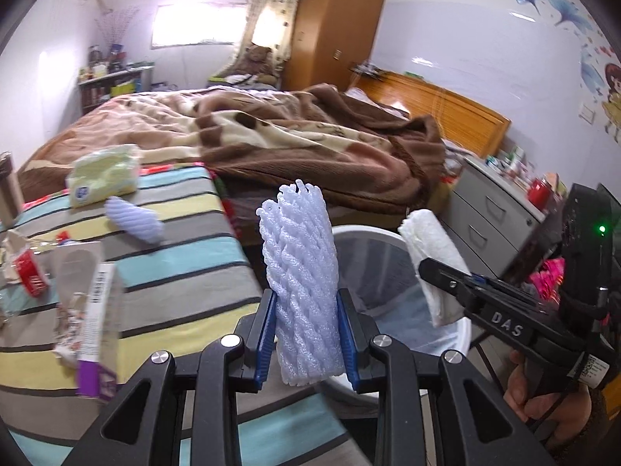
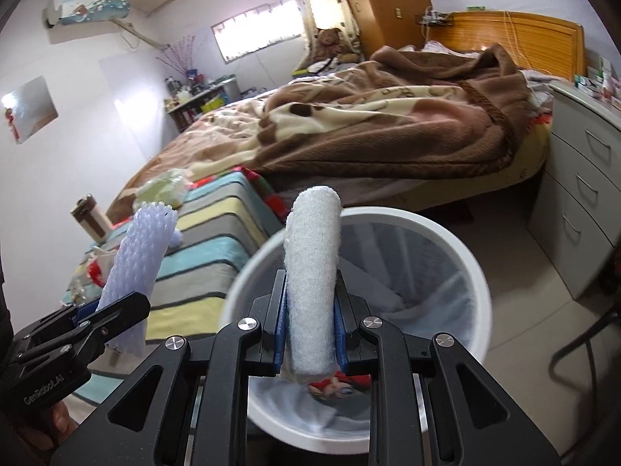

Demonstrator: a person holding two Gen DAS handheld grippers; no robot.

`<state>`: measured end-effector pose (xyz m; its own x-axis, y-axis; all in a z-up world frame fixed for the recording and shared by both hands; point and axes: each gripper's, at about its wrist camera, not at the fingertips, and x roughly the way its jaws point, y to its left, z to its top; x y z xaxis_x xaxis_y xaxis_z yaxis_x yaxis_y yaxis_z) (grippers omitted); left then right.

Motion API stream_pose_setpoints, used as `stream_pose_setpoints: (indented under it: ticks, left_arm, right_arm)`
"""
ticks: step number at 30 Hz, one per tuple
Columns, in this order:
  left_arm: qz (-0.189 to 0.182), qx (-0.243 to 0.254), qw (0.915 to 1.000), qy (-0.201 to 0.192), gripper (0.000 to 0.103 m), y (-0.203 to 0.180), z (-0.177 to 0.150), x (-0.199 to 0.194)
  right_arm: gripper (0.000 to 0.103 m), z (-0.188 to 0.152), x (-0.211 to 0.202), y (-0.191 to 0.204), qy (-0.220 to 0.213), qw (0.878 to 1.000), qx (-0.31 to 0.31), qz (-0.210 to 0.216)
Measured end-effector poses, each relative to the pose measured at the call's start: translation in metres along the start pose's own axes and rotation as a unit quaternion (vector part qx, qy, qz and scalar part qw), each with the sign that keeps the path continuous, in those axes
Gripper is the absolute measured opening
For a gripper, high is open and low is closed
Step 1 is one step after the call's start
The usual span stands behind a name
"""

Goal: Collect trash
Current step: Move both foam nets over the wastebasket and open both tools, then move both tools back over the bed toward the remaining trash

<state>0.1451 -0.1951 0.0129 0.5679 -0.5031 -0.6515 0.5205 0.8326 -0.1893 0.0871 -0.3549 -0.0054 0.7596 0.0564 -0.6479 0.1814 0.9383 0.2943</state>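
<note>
- Between the jaws of the left gripper (image 1: 306, 334), we are holding a lavender foam net sleeve (image 1: 300, 272); it is standing upright and projecting well beyond the fingertips.
- Between the jaws of the right gripper (image 2: 310, 330), we are holding a white fibrous roll (image 2: 312, 279), also upright.
- Ahead of and below the right jaws, we are seeing the white trash bin (image 2: 458, 244) with its liner; its mouth is lying directly under the roll. From the left jaws, the bin (image 1: 372, 237) is sitting just behind and to the right of the sleeve.
- We are judging progress as partial: something colourful is already lying in the bin bottom, and two pieces are in hand but not yet dropped.
- To the left of the left jaws, on the striped cloth (image 1: 186, 272), we are still counting items left to collect: a second foam sleeve (image 1: 134, 219), a red wrapper (image 1: 33, 275), a purple-ended carton (image 1: 97, 334) and crumpled paper scraps. A green tissue pack (image 1: 103, 174) is lying beyond them; we are not able to say whether it counts as trash.
- Jaw state, left: narrowly spread, both blue pads pinching the foam sleeve and denting it slightly.
- Jaw state, right: closed as far as the roll allows, both pads pressing its sides.
- We are judging the next step to be a release over the bin; the left sleeve is needing to travel further right first.
</note>
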Motion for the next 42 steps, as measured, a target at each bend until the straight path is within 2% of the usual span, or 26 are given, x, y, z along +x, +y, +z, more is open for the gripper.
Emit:
stream_pose_setpoints:
  ticks: [10, 19, 22, 24, 25, 34, 42]
  left_arm:
    - [-0.022, 0.018, 0.9989, 0.036, 0.03, -0.03, -0.005, 0.038]
    - [-0.03, 0.023, 0.9982, 0.048, 0.035, -0.04, -0.008, 0.052]
    - [-0.034, 0.015, 0.9981, 0.049, 0.042, -0.035, -0.008, 0.054]
    - [-0.033, 0.011, 0.9983, 0.047, 0.048, -0.032, -0.008, 0.053]
    - [-0.031, 0.009, 0.9984, 0.046, 0.052, -0.031, -0.008, 0.053]
    - [-0.026, 0.002, 0.9991, 0.033, 0.054, -0.021, -0.007, 0.039]
    - [-0.005, -0.003, 0.9999, 0.016, 0.054, -0.009, -0.008, 0.016]
  right_arm:
    - [0.02, -0.012, 0.01, -0.03, 0.035, 0.999, 0.013, -0.026]
    - [0.022, -0.014, 0.016, -0.041, 0.05, 0.998, 0.02, -0.041]
    - [0.036, -0.015, 0.016, -0.041, 0.051, 0.997, 0.021, -0.047]
    - [0.052, -0.014, 0.016, -0.042, 0.05, 0.997, 0.022, -0.045]
    - [0.053, -0.014, 0.016, -0.042, 0.049, 0.998, 0.022, -0.045]
    - [0.054, -0.014, 0.01, -0.036, 0.042, 0.998, 0.02, -0.045]
    - [0.054, -0.011, 0.001, -0.024, 0.026, 0.999, 0.014, -0.035]
